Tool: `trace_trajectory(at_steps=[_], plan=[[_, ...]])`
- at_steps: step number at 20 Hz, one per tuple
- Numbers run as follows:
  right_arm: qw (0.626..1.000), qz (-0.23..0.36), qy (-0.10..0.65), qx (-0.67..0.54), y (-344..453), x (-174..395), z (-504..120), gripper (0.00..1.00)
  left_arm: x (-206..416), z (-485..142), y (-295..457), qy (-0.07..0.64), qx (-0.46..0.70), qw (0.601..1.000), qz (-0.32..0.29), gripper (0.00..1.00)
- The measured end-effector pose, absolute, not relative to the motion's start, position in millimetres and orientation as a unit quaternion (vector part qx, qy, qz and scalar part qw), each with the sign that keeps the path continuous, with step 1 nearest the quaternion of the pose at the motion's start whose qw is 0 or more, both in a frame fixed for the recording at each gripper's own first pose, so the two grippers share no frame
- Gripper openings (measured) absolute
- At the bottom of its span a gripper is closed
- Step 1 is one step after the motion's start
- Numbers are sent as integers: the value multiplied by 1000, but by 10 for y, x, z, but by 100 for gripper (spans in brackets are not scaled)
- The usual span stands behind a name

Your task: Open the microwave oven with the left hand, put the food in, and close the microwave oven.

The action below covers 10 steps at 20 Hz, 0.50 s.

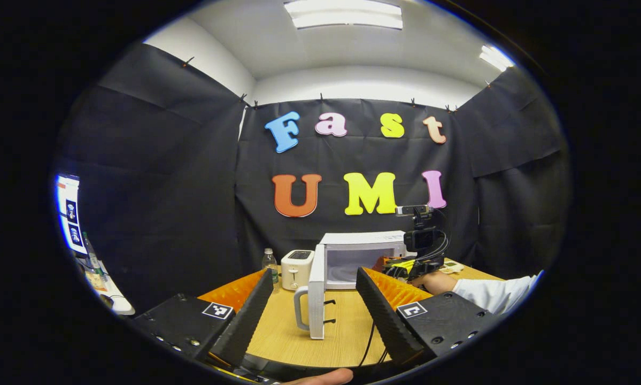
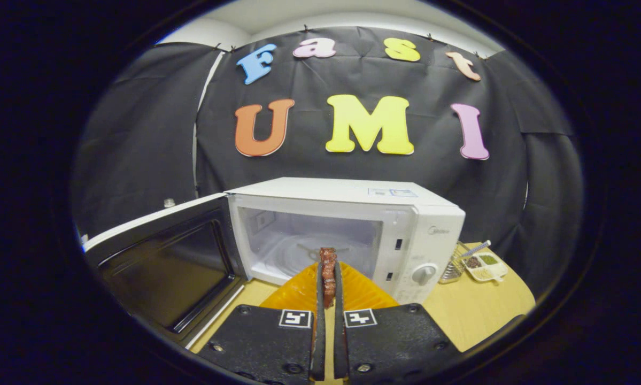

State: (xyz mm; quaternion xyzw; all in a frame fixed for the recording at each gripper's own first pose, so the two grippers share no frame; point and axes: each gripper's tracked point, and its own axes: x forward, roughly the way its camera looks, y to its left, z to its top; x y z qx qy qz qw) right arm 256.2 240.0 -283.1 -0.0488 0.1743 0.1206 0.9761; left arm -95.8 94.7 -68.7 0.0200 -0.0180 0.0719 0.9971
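Observation:
The white microwave stands on the wooden table with its door swung wide open to the left. In the left gripper view the microwave is farther off and its door stands edge-on with the handle facing me. My left gripper is open, empty, and short of the door. My right gripper is shut on a thin reddish-brown piece of food, held just in front of the open cavity. The right gripper and a white sleeve appear at the microwave's right.
A white toaster and a clear bottle stand left of the microwave. A small tray with compartments and a metal utensil lie at its right on the table. A black cable runs over the tabletop.

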Motion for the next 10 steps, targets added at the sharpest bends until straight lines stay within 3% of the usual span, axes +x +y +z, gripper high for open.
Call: trace_trajectory(at_steps=[6,10], plan=[[980,99,170,-7,2835,3447,-3325,9,-691,-754,1125,4,15,996,84,95],[981,51,179,57,2898,3903,-3597,9,-570,-671,1198,1,21,996,88,95]])
